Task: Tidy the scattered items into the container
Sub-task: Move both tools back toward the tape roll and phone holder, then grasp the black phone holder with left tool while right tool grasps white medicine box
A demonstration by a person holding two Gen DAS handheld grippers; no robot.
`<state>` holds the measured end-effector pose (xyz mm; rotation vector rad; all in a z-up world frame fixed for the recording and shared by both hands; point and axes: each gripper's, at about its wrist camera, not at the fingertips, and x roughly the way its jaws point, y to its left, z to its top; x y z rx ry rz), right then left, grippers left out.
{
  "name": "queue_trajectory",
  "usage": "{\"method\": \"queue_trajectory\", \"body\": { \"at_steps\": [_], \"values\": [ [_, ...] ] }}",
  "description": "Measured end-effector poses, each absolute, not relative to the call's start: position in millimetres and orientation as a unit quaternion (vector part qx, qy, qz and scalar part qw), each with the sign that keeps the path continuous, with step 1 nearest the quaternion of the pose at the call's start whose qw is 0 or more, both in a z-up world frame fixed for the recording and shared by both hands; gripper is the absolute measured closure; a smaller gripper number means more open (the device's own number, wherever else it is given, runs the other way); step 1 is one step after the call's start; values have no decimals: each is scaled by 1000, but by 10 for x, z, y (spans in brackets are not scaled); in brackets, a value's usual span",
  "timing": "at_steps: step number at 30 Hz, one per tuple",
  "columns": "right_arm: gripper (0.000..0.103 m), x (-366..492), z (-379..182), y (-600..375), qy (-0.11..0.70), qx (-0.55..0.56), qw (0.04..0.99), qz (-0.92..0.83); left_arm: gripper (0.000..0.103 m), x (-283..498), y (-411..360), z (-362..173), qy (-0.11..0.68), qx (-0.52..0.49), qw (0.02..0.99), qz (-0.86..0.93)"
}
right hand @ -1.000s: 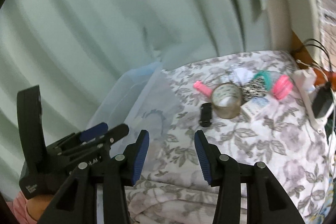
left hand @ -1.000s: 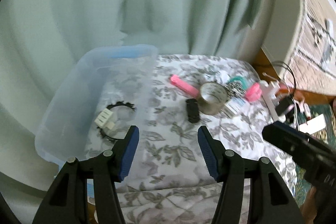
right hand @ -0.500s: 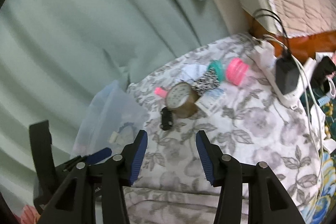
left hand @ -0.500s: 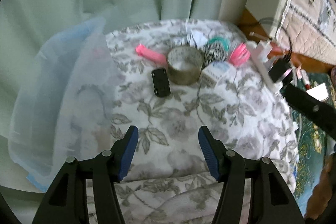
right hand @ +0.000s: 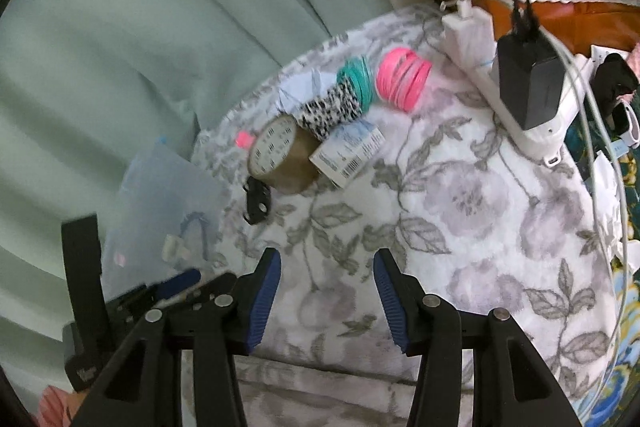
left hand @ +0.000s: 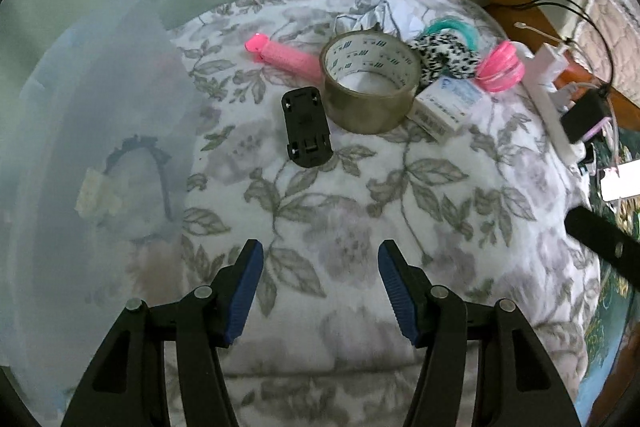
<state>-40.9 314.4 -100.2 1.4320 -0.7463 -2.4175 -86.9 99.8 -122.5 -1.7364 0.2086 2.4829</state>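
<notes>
Closer now than a second ago, the tape roll (left hand: 370,83) lies beyond the container (left hand: 100,163) edge, black clip (left hand: 306,127) touching its near side. Bare blanket (left hand: 340,227) separates it from both left gripper (left hand: 320,291) and right gripper (right hand: 326,301), jaws spread, empty.
</notes>
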Motion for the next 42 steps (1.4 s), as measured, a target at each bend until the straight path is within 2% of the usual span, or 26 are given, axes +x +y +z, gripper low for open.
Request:
{"method": "queue_trajectory", "body": {
  "at_steps": [12,20,24,42],
  "values": [
    [34,-865,-1365,3046,-205,531,92,-817,41,-1404,901,-1514,33,-579,42,813],
    [30,-1238,-1433,2886,-142,532,106,-828,40,-1614,876,-1690,9,-580,48,813],
    [20,-1405,-1489,2820,-112,533,120,-830,40,-1686,890,-1720,9,-574,46,817],
    [18,-1877,-1685,2580,-19,512,148,-846,41,-1830,900,-1767,-8,-555,49,830]
  ]
}}
